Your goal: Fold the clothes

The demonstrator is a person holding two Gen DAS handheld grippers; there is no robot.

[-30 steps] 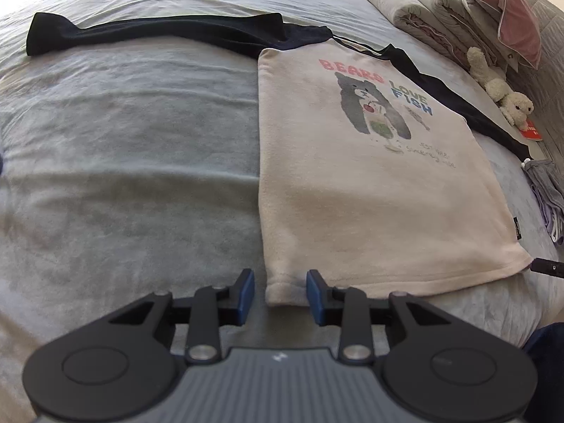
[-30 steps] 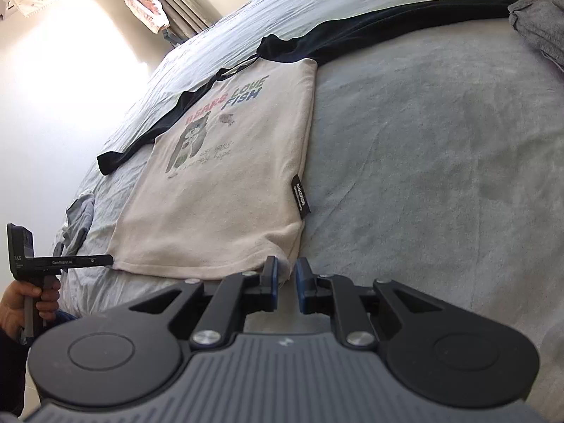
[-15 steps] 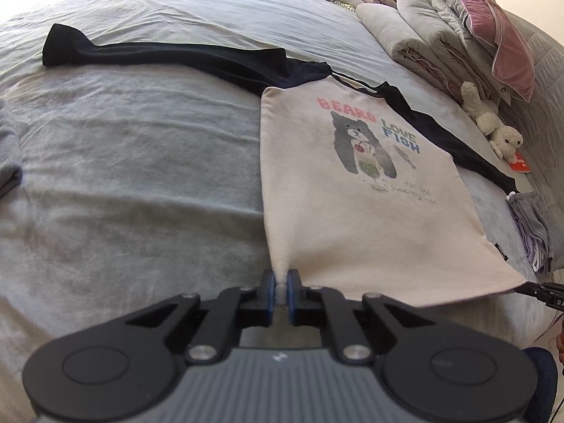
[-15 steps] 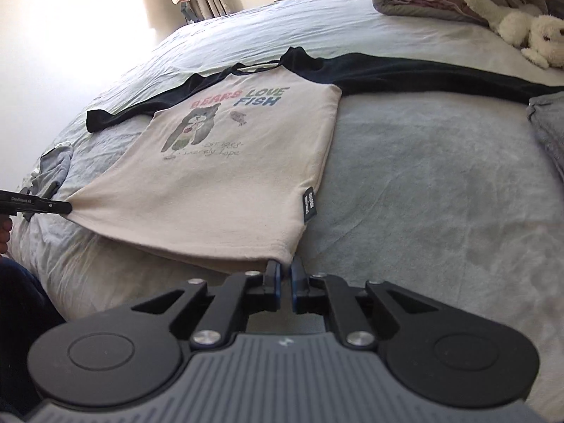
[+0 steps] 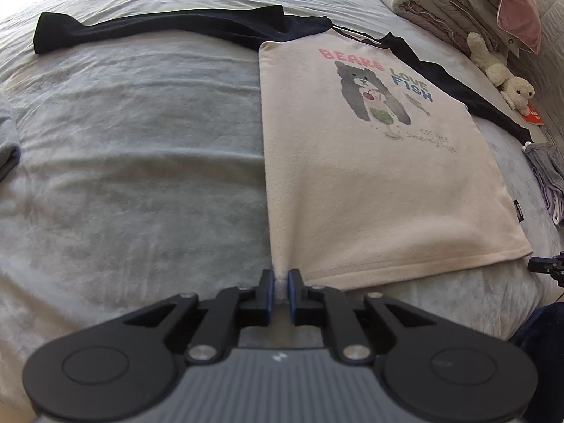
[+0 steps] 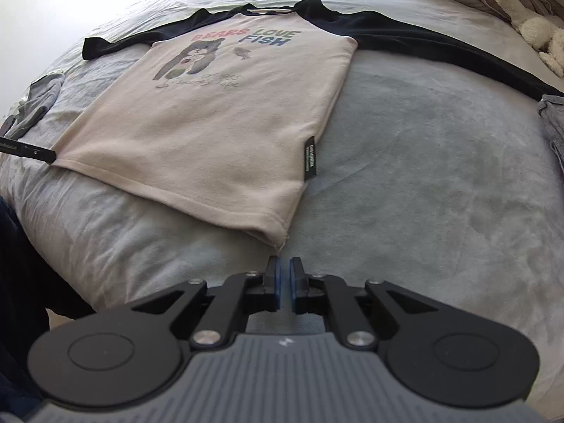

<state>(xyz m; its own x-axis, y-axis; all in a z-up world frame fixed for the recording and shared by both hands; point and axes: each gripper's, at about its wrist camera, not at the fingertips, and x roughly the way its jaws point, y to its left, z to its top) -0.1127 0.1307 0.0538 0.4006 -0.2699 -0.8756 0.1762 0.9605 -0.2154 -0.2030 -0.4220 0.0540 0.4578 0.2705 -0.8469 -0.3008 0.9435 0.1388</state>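
A: Status. Shirt point(image 5: 370, 183) lies flat on the grey bedspread point(image 5: 141, 162), print side up, cream body smooth, both dark sleeves point(image 5: 158, 28) stretched straight out sideways. No fold made as far as I can see, so the whole job looks to be ahead.

B: Grippers?

A: Left gripper point(image 5: 279, 290) is clenched on the shirt's near hem corner; a pinch of cream cloth sits between the blue pads. Right gripper point(image 6: 283, 283) has its pads nearly together with nothing between them, and the other hem corner point(image 6: 278, 238) lies just ahead of the tips, apart from them.

B: So only one corner is taken.

A: That's my reading. The right one would need that corner before any lift, I'd judge.

B: What can't you make out?

A: In the right view, a thin dark bar point(image 6: 28, 149) at the far hem corner is presumably the left tool; its tips are hidden. The far cuff runs off behind a grey garment point(image 6: 551, 123) cut by the frame. More grey cloth point(image 5: 546, 169) beside the shirt, kind unclear. Stuffed toy point(image 5: 504, 77) and stacked bedding point(image 5: 440, 3) at the bed's far side, partly cropped. Lower edges of both views are blurred.
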